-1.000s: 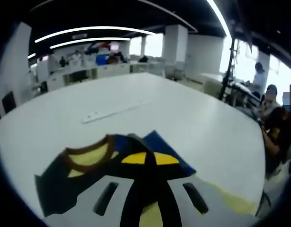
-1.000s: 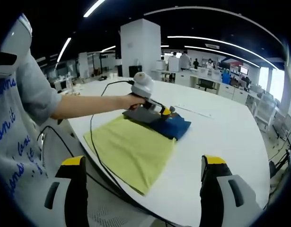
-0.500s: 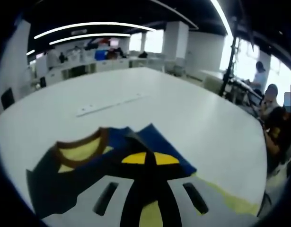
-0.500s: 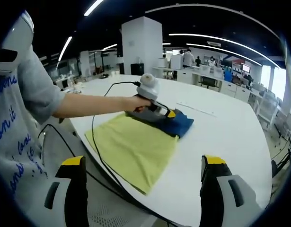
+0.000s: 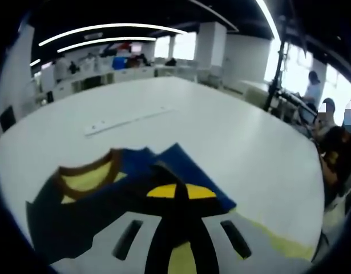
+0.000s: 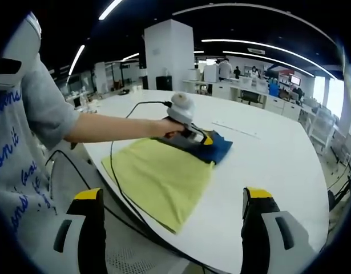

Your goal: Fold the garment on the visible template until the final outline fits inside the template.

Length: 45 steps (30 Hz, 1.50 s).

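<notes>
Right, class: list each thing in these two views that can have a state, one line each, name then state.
garment: bunched at the far end of the template, partly off its edge, collar open.
template: flat on the table, mostly uncovered.
left gripper: jaws shut on the garment.
right gripper: jaws open, holding nothing, apart from the template.
table: bears the template and garment.
</notes>
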{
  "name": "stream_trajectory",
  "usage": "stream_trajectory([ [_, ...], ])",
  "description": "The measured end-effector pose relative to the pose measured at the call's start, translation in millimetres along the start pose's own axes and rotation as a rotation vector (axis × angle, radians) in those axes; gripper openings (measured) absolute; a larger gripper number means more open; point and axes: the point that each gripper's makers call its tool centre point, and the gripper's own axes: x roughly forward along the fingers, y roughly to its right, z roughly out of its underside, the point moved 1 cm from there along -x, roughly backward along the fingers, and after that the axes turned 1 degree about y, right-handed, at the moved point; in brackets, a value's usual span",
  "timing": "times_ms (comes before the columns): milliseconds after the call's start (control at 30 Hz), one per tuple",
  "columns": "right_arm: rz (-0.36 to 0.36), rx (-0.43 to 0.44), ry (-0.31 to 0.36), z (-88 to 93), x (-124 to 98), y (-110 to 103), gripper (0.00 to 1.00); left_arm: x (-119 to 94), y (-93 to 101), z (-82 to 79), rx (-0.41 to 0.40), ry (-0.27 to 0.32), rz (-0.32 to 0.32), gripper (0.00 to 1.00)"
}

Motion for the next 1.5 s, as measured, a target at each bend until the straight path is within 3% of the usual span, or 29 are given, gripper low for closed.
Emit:
stream_trajectory([
  [833, -0.009, 0.003, -0.013, 3.6, 2, -3, 1.0, 15, -1.3, 10.1, 0.006, -0.038, 0.013, 0.02],
  [1100, -0.011, 0.002, -0.016, 3.9, 2, -4, 1.0, 15, 1.6, 11.2, -0.008, -0.046, 0.045, 0.12],
  [1500, -0.014, -0.007, -0.016, 1.5, 2, -7, 1.0, 10, 1.1, 7.3, -0.01, -0.037, 0.078, 0.15],
])
